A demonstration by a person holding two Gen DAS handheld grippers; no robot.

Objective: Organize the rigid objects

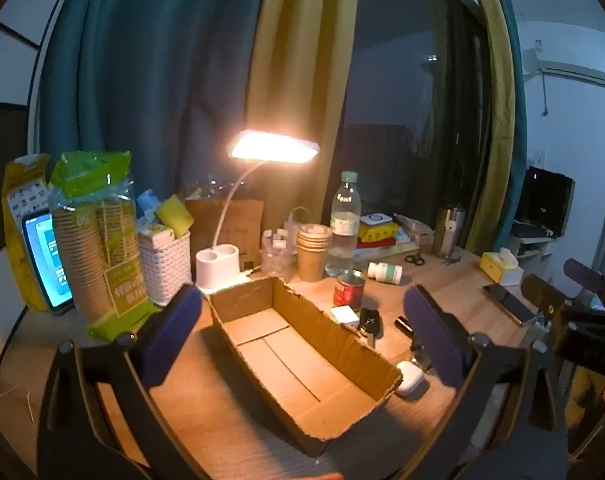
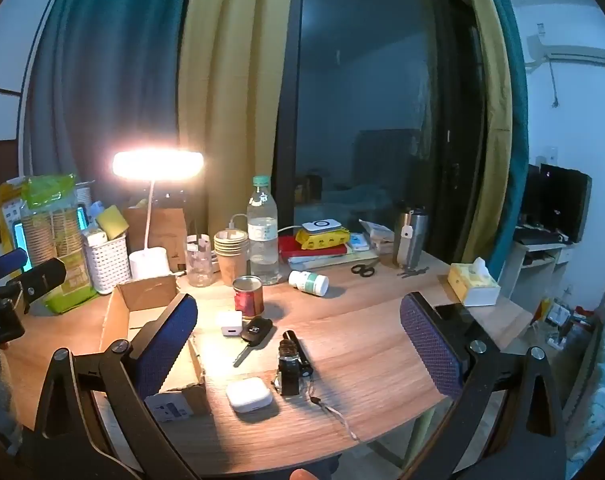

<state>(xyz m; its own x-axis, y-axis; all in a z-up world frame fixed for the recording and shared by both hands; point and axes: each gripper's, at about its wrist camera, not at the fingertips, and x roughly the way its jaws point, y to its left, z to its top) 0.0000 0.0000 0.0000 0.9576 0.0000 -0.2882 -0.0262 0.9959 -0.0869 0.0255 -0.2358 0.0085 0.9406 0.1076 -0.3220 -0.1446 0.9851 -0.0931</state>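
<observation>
Left gripper (image 1: 302,344) hangs spread wide over the empty box (image 1: 302,360), grasping nothing. Right gripper (image 2: 298,344) is likewise released above the desk (image 2: 362,332), with the earbud case (image 2: 249,394), torch (image 2: 298,351), key (image 2: 255,331) and charger (image 2: 229,323) near the front edge, beside the box (image 2: 142,304).

Wooden desk (image 2: 362,328) with cardboard box (image 1: 302,360), earbud case (image 2: 249,395)
</observation>
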